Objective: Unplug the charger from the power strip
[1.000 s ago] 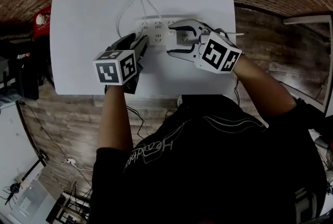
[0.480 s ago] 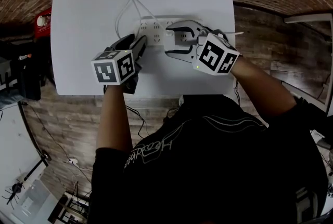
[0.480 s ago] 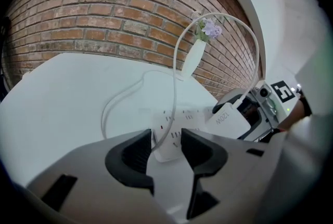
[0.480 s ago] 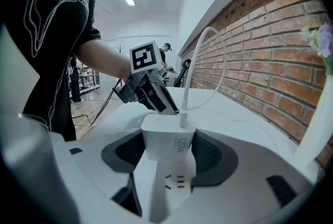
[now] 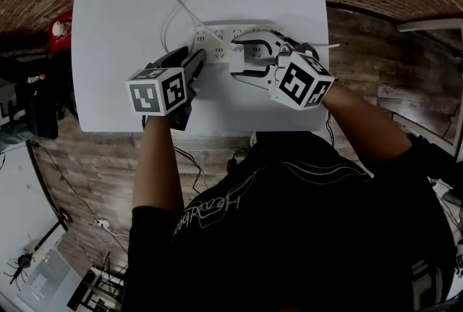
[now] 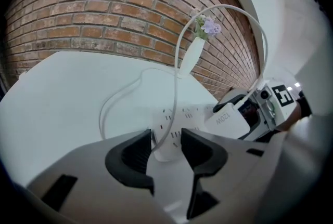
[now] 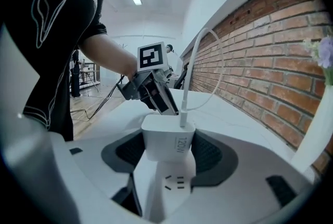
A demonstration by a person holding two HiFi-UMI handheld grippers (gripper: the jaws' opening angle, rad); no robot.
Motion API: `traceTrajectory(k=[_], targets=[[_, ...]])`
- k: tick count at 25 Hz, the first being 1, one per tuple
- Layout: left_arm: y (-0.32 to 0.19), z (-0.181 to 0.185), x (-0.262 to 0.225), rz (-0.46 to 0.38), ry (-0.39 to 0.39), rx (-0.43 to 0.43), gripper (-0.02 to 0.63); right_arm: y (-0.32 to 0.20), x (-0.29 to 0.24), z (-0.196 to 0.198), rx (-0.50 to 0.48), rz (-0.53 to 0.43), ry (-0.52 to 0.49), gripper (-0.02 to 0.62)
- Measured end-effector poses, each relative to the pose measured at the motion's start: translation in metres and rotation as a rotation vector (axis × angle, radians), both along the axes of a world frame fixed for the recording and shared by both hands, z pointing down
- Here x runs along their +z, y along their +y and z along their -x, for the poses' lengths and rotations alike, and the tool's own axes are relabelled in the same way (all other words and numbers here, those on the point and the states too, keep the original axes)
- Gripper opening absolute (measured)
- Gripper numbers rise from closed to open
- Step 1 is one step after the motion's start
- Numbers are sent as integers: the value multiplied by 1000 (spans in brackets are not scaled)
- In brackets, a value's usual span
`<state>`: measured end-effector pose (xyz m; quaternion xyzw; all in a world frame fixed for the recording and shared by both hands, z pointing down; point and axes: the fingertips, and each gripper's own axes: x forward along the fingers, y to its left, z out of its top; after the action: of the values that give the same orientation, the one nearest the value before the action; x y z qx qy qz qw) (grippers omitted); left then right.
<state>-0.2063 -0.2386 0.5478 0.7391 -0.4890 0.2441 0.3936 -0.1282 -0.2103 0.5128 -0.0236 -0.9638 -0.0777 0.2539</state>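
Since one second ago, the right gripper (image 5: 236,56) has shifted a little to the left along the power strip (image 5: 215,35), and the left gripper (image 6: 166,147) has stayed almost where it was.

On the white surface (image 5: 116,28) the power strip lies across, near the middle. The charger (image 7: 167,142) stands on top of the strip, just behind a free socket. Its white cable (image 6: 177,88) rises from it in an arc.

As I judge it, the task is in its middle. Both grippers are in place and the charger is gripped, but it sits low on the strip. I cannot tell if its pins have started to come out. What is left is the pull straight up, away from the strip, and then to carry the charger clear.

In the right gripper view the jaws are closed on the charger, one dark pad against each side of its body. In the left gripper view the jaws are drawn to a narrow gap around the near end of the strip and seem to pinch it, to keep it down. The cable passes close beside the left pad.
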Motion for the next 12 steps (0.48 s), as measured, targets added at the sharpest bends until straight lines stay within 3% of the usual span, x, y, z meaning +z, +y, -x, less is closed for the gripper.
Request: traceTrajectory(k=[8,12], targets=[[0,-3,-1,-23,-20,10,176,-6,-3,0,-6,160,29,244],[1,-2,-1,-16,-19,4,177,-5,-4,0,-6,160,26,244]])
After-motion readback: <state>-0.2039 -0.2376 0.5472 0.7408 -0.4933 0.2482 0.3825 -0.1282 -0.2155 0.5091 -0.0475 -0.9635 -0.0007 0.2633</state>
